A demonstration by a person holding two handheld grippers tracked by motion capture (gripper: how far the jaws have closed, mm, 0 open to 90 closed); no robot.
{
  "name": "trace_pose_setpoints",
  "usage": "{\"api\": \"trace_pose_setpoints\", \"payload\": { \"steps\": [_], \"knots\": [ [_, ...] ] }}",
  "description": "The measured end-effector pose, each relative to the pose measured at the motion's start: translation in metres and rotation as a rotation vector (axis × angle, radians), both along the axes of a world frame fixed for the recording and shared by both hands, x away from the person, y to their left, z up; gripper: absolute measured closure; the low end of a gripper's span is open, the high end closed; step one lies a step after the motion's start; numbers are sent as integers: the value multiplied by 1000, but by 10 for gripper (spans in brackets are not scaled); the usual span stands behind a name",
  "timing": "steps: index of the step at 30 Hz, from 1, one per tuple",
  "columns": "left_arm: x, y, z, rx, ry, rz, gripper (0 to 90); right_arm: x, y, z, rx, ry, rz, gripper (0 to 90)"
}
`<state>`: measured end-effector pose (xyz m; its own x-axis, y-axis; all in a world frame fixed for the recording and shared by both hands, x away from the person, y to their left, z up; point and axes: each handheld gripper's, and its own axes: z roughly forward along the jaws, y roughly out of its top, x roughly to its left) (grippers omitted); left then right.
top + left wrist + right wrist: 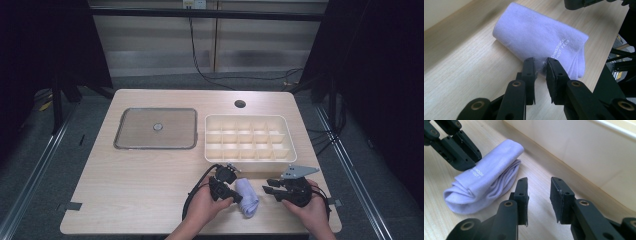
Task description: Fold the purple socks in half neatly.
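Note:
A folded lilac sock with white lettering lies flat on the wooden table near its front edge. My left gripper is at the sock's left side. In the left gripper view the jaws stand a narrow gap apart, and the left gripper pinches the near edge of the sock. My right gripper rests on the table just right of the sock, apart from it. The right gripper is open with bare wood between its jaws, and the sock lies to its left with the left gripper on it.
A cream box divided into several compartments stands just behind both grippers, its wall close to my right gripper. A grey square tray with a small round knob lies at the back left. A cable hole is behind the box.

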<state>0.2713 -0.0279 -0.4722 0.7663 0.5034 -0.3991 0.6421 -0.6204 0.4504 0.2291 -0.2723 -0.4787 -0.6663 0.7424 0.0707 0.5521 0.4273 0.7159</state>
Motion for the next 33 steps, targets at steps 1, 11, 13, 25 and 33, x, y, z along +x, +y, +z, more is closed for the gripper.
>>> {"api": "trace_pose_setpoints", "payload": {
  "steps": [1, 11, 13, 25, 33],
  "knots": [
    [0, -1, -1, -1, -3, -8, 769, 0, -1, 0, 1, 2, -7, 673],
    [-2, 2, -4, -23, -38, -44, 692, 2, -8, -2, 11, 25, -53, 665],
    [-1, 9, -2, -36, -66, -48, 637, 2, -7, -3, 13, 34, -56, 657],
    [4, 59, -2, 5, -255, 10, 437, 5, -5, 14, 28, 69, -81, 611],
    [6, 84, -8, 29, -315, 35, 377, 7, -5, 26, 1, 110, -82, 581]
  ]
}}
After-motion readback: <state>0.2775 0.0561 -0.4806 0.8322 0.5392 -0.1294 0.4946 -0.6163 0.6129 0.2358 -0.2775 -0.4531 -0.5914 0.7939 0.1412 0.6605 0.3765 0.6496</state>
